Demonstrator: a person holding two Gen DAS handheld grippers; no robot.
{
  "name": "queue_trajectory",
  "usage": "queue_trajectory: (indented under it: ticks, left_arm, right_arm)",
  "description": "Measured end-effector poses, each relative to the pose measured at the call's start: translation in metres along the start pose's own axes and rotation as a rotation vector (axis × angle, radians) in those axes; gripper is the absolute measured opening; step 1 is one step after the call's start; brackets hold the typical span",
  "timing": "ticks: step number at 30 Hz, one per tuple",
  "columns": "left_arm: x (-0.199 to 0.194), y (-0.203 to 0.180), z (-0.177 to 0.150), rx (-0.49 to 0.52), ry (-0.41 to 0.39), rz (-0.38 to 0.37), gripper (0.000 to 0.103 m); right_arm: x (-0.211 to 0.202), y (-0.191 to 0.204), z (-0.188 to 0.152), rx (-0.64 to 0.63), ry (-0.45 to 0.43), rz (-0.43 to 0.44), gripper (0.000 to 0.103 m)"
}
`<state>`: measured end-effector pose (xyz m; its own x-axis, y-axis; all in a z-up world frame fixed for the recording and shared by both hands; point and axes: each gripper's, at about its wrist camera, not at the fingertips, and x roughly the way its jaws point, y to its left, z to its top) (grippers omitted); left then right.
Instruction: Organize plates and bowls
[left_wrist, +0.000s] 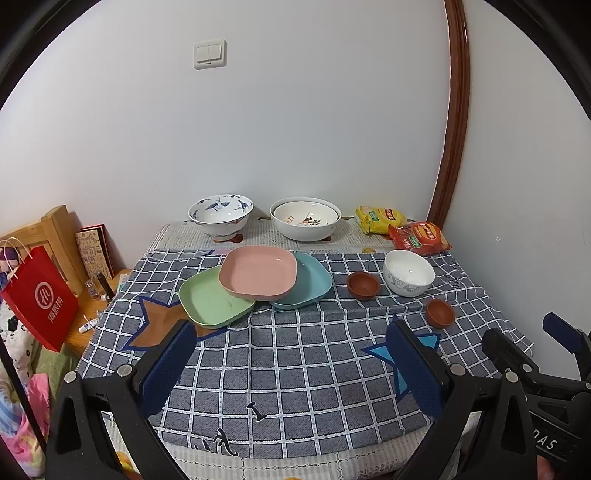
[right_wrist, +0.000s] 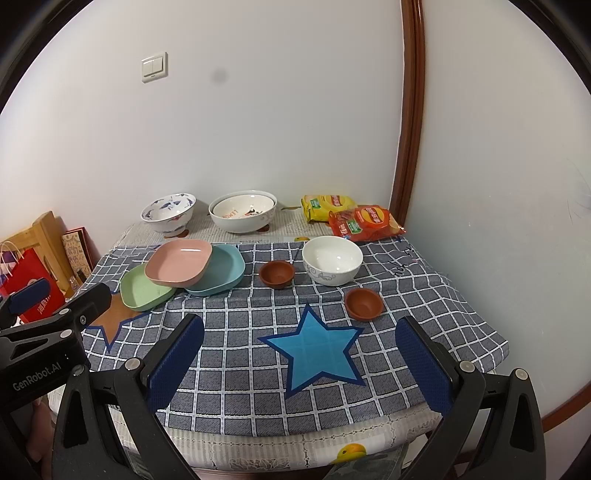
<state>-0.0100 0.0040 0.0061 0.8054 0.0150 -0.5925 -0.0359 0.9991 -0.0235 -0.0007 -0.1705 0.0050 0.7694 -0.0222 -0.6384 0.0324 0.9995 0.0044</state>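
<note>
A pink plate (left_wrist: 258, 272) (right_wrist: 180, 261) leans across a green plate (left_wrist: 212, 301) (right_wrist: 144, 290) and a teal plate (left_wrist: 308, 282) (right_wrist: 219, 271) on the checked cloth. To their right stand a white bowl (left_wrist: 408, 272) (right_wrist: 331, 264) and two small brown bowls (left_wrist: 363, 285) (left_wrist: 439, 313) (right_wrist: 277, 274) (right_wrist: 364, 303). At the back sit a blue-patterned bowl (left_wrist: 221, 216) (right_wrist: 168, 212) and nested white bowls (left_wrist: 306, 218) (right_wrist: 242, 210). My left gripper (left_wrist: 291, 339) and my right gripper (right_wrist: 301, 334) hover open over the table's near edge, holding nothing.
Yellow and red snack bags (left_wrist: 419, 234) (right_wrist: 364, 221) lie at the back right by the wall. A red paper bag (left_wrist: 38, 297), a wooden frame (left_wrist: 61, 240) and clutter stand off the table's left side. The checked tablecloth (left_wrist: 295, 369) (right_wrist: 258, 369) covers the front half.
</note>
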Motion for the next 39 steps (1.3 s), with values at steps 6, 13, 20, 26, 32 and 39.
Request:
queue_trajectory:
  ticks: [6, 13, 20, 26, 32, 39]
  left_arm:
    - [0.001, 0.0, 0.0, 0.0, 0.005, -0.002, 0.103]
    - [0.01, -0.001, 0.005, 0.003, 0.012, -0.004, 0.103]
    - [0.033, 0.003, 0.011, -0.006, 0.041, -0.003, 0.103]
    - [0.063, 0.012, 0.012, -0.019, 0.089, 0.009, 0.103]
    - [0.098, 0.024, 0.012, -0.032, 0.142, 0.024, 0.102]
    - [0.142, 0.049, 0.015, -0.051, 0.205, 0.038, 0.096]
  right_arm:
    - [0.001, 0.0, 0.0, 0.0, 0.003, -0.002, 0.102]
    - [0.006, 0.0, 0.002, -0.005, 0.006, -0.003, 0.102]
    - [0.023, 0.001, 0.007, -0.014, 0.023, -0.002, 0.102]
    - [0.053, 0.001, 0.009, -0.015, 0.068, -0.003, 0.102]
    - [0.083, 0.005, 0.012, -0.011, 0.111, 0.009, 0.1]
    - [0.123, 0.02, 0.022, -0.012, 0.145, 0.045, 0.095]
